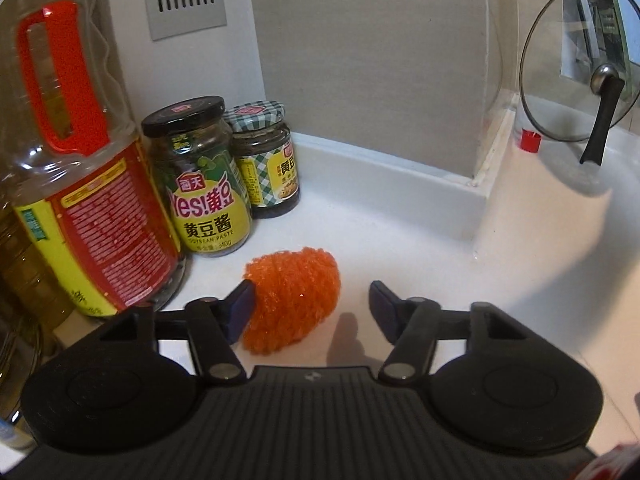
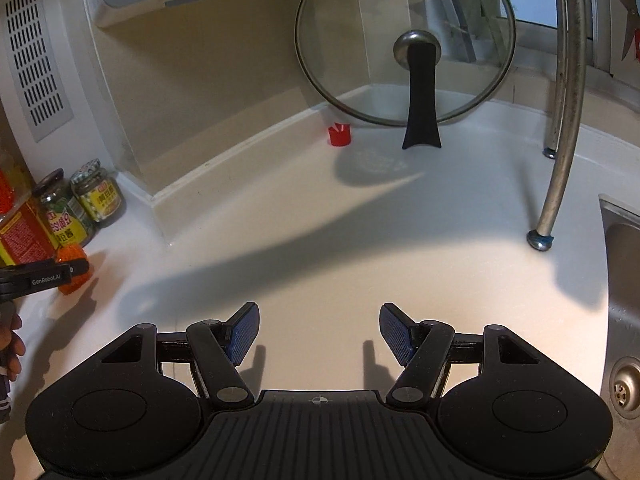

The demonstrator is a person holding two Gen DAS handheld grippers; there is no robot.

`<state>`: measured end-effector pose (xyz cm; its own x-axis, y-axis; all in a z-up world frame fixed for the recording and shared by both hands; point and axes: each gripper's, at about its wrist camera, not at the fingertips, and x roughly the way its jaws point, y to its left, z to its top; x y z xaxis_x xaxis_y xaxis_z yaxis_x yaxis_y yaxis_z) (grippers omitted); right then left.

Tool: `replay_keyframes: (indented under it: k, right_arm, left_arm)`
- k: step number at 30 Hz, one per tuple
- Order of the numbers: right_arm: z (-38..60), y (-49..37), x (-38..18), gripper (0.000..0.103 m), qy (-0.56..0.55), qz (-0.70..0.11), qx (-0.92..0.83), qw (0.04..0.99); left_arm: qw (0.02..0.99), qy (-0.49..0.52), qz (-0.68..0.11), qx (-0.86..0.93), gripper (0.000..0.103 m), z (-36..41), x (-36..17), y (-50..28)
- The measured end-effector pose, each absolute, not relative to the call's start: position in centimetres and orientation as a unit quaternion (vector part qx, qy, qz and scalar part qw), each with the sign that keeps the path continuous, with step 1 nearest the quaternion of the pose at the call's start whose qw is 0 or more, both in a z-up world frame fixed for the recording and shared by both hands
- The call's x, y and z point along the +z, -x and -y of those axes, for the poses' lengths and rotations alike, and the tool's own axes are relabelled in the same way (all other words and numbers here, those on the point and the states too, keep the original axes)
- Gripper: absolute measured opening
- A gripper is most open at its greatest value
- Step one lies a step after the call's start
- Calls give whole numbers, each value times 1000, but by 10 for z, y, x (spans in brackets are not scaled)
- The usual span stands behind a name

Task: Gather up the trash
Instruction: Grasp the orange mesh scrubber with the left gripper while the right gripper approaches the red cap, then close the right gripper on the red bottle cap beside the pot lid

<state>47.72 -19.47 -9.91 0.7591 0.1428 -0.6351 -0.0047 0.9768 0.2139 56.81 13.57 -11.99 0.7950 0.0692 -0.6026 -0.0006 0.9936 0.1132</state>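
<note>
An orange mesh scrubber ball (image 1: 294,299) lies on the white counter (image 1: 400,248) in front of the jars. My left gripper (image 1: 312,302) is open around it; the left finger touches its side and the right finger stands apart from it. The ball also shows at the far left of the right wrist view (image 2: 72,262), behind the left gripper (image 2: 48,276). A small red cap (image 2: 339,135) sits on the counter by the back wall, also seen in the left wrist view (image 1: 530,141). My right gripper (image 2: 319,330) is open and empty above bare counter.
A large oil bottle (image 1: 76,184) and two sauce jars (image 1: 208,176) (image 1: 268,160) stand at the left. A glass pot lid (image 2: 404,44) stands on its black handle near the back wall. A curved metal rack leg (image 2: 560,128) and a steel sink (image 2: 624,300) are at the right.
</note>
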Motion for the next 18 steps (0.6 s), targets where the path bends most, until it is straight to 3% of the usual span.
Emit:
replay_keyframes:
  k: [5, 7, 18]
  right_arm:
    - [195, -484, -103, 67, -100, -349, 32, 931]
    - [194, -485, -102, 67, -100, -349, 29, 931]
    - [202, -494, -91, 67, -96, -329, 16, 939]
  left_arm:
    - [947, -63, -316, 14, 28, -136, -120, -573]
    - [947, -62, -315, 9, 24, -136, -117, -572]
    - [948, 11, -309, -73, 22, -110, -88, -542]
